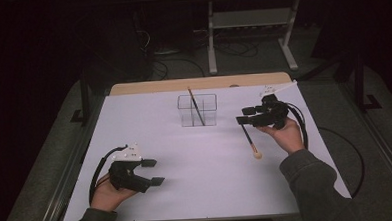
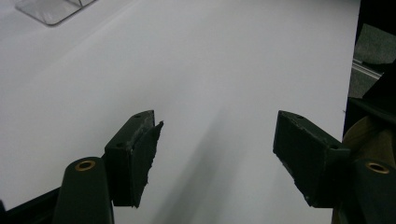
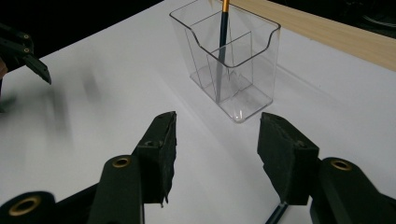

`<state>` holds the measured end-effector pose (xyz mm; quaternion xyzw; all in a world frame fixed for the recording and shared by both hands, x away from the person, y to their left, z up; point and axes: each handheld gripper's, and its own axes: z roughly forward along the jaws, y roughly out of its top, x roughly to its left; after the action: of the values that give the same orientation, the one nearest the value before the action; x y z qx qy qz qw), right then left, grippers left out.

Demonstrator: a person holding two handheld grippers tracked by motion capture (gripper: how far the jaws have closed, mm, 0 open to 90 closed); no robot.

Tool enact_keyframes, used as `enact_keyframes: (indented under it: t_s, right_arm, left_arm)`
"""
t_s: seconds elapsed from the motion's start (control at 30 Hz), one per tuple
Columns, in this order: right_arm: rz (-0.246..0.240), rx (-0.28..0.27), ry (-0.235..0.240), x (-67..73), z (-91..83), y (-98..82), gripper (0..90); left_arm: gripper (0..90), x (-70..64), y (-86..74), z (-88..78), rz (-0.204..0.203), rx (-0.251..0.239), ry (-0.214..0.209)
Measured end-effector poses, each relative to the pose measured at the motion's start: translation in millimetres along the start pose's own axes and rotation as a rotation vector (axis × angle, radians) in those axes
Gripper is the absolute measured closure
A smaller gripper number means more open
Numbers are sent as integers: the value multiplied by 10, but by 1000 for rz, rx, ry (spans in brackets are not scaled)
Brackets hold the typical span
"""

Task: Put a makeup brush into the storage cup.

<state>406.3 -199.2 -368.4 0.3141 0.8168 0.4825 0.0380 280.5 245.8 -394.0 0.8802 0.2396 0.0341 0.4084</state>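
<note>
Both tongs stand with jaws apart and nothing pressed between the pads. On the near left, the left gripper point(image 1: 151, 171) rests low over the white table sheet point(image 1: 197, 180), its two black jaws wide and bare in the left gripper view; it looks parked there, out of the way, while the other hand works.

On the far right, the right gripper point(image 1: 244, 115) points left toward the clear plastic divided holder point(image 1: 197, 110) at the far middle of the table. In the right gripper view its jaws frame that holder point(image 3: 233, 70) with a plain gap between them. A dark, thin-handled paintbrush with a pale round end point(image 1: 250, 142) lies on the sheet just beneath and near this gripper, its pale end toward the person; a sliver of it shows at the bottom of the right gripper view, below the jaws and not clamped.

One dark brush with an orange upper shaft point(image 3: 223, 32) leans in a compartment of the holder. By my reading, the loose brush belongs there too, so the right jaws must first close on it.
</note>
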Motion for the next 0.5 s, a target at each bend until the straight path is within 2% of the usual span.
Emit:
enact_keyframes:
  t_s: [0.5]
  right_arm:
    - [16,5,-15,11,-112,-94,422]
  left_arm:
    - [296,-11,10,4,9,6,0]
